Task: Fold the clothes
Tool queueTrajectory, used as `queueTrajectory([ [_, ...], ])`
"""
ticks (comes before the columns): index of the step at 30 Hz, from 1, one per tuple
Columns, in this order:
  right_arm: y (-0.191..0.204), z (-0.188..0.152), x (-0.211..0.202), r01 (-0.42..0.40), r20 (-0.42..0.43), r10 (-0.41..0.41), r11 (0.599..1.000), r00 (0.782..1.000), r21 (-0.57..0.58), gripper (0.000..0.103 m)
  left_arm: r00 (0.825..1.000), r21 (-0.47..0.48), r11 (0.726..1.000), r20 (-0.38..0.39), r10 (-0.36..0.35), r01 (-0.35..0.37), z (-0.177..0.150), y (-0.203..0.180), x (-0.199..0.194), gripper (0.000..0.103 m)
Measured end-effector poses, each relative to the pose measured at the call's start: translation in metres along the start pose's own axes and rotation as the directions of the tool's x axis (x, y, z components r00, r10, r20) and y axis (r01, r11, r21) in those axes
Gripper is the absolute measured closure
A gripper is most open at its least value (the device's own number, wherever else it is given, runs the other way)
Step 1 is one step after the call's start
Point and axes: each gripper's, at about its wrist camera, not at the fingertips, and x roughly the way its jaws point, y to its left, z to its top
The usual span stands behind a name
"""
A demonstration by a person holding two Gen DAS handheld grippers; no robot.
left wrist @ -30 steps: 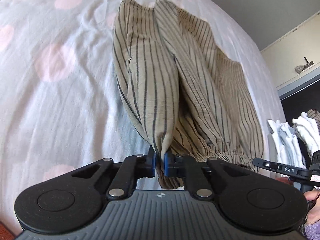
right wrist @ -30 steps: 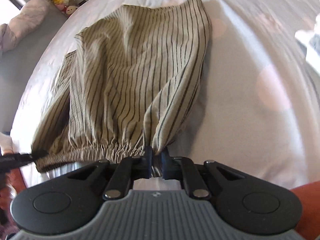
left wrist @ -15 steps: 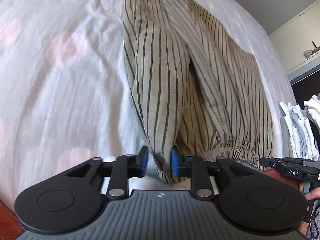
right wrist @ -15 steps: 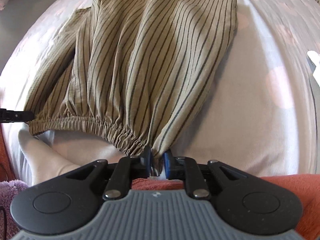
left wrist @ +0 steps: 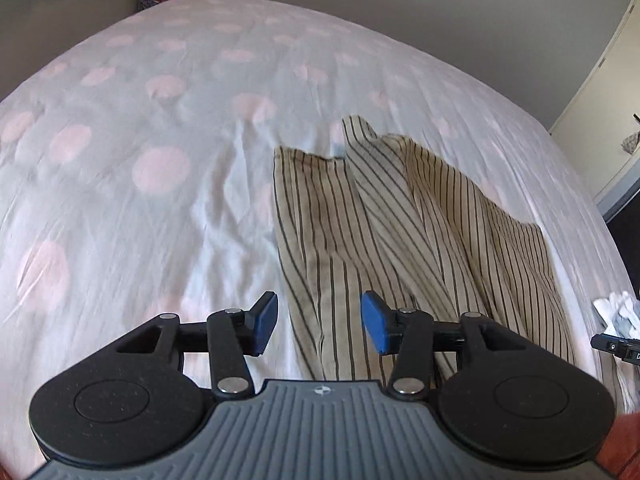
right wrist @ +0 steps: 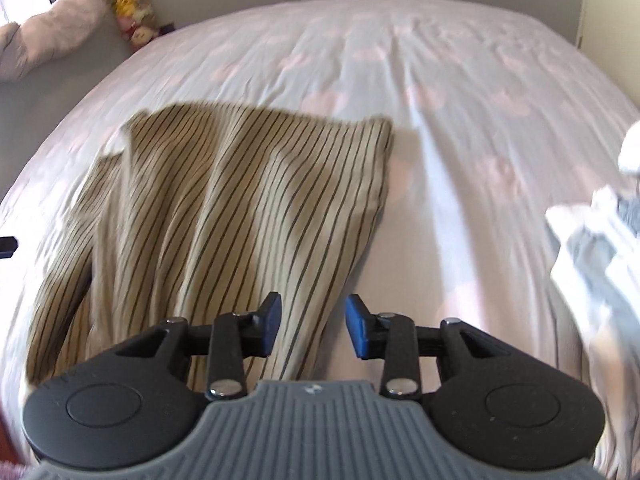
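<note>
1. The left claw [left wrist: 318, 328] is open, its blue pads [left wrist: 265, 322] spread wide and holding nothing.
2. The right claw [right wrist: 312, 328] is open too, with bare blue pads [right wrist: 271, 324] apart and nothing between them.
3. The striped garment [left wrist: 400, 248] lies on the bed [left wrist: 160, 120], spread out near the bed's near edge; in the right wrist view it [right wrist: 224, 216] shows tan cloth with thin dark stripes running lengthwise.
4. In the left wrist view the garment's near part passes under the gap between the pads and behind the right finger; whether cloth touches the pads cannot be told.
5. In the right wrist view a narrow near end of the garment runs down between the two pads and out of sight behind the claw body.
6. The garment is rumpled, with long folds and ridges along its length.
7. The bed sheet [right wrist: 460, 100] is pale with pink spots and is wrinkled.
8. White clothes [right wrist: 592, 240] lie on the bed toward its right edge, apart from the garment.
9. Plush toys [right wrist: 128, 4] stand by the wall beyond the bed's far left corner.
</note>
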Motion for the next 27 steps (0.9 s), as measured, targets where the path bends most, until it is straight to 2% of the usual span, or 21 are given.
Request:
queueTrajectory([
  [3, -0.009, 0.02, 0.018, 0.009, 0.072, -0.013, 0.999, 0.997, 0.052, 0.059, 0.998, -0.006, 1.0, 0.058, 0.016, -0.015, 0.017, -0.002, 0.022, 0.058],
  [6, -0.02, 0.042, 0.042, 0.033, 0.113, -0.044, 0.994, 0.993, 0.101, 0.059, 0.994, -0.023, 0.999, 0.104, 0.04, -0.038, 0.03, 0.001, 0.045, 0.056],
  [10, -0.036, 0.069, 0.081, 0.041, 0.133, -0.061, 0.988, 0.989, 0.149, 0.06, 0.994, -0.044, 0.998, 0.098, 0.038, -0.034, 0.045, 0.006, 0.075, 0.055],
  [20, -0.066, 0.112, 0.161, 0.048, 0.082, -0.064, 0.981, 0.995, 0.185, 0.06, 0.994, -0.009, 0.996, 0.076, 0.084, -0.083, 0.064, 0.007, 0.137, 0.052],
  [23, -0.072, 0.12, 0.177, 0.028, 0.079, -0.046, 0.978, 0.996, 0.206, 0.06, 0.993, 0.007, 0.997, 0.085, 0.078, -0.079, 0.069, 0.007, 0.147, 0.052],
  [24, -0.073, 0.123, 0.18, 0.021, 0.084, -0.039, 0.978, 0.996, 0.208, 0.06, 0.993, 0.015, 0.997, 0.089, 0.078, -0.08, 0.072, 0.007, 0.152, 0.053],
  [25, -0.073, 0.126, 0.183, 0.017, 0.086, -0.035, 0.979, 0.996, 0.205, 0.066, 0.993, 0.022, 0.996, 0.089, 0.082, -0.084, 0.075, 0.007, 0.156, 0.057],
  [26, -0.072, 0.129, 0.185, 0.012, 0.089, -0.031, 0.979, 0.996, 0.201, 0.072, 0.992, 0.017, 0.996, 0.088, 0.089, -0.091, 0.077, 0.008, 0.159, 0.068],
  [27, -0.071, 0.131, 0.187, 0.01, 0.091, -0.028, 0.98, 0.995, 0.2, 0.083, 0.992, 0.011, 0.995, 0.086, 0.096, -0.097, 0.079, 0.009, 0.162, 0.08],
])
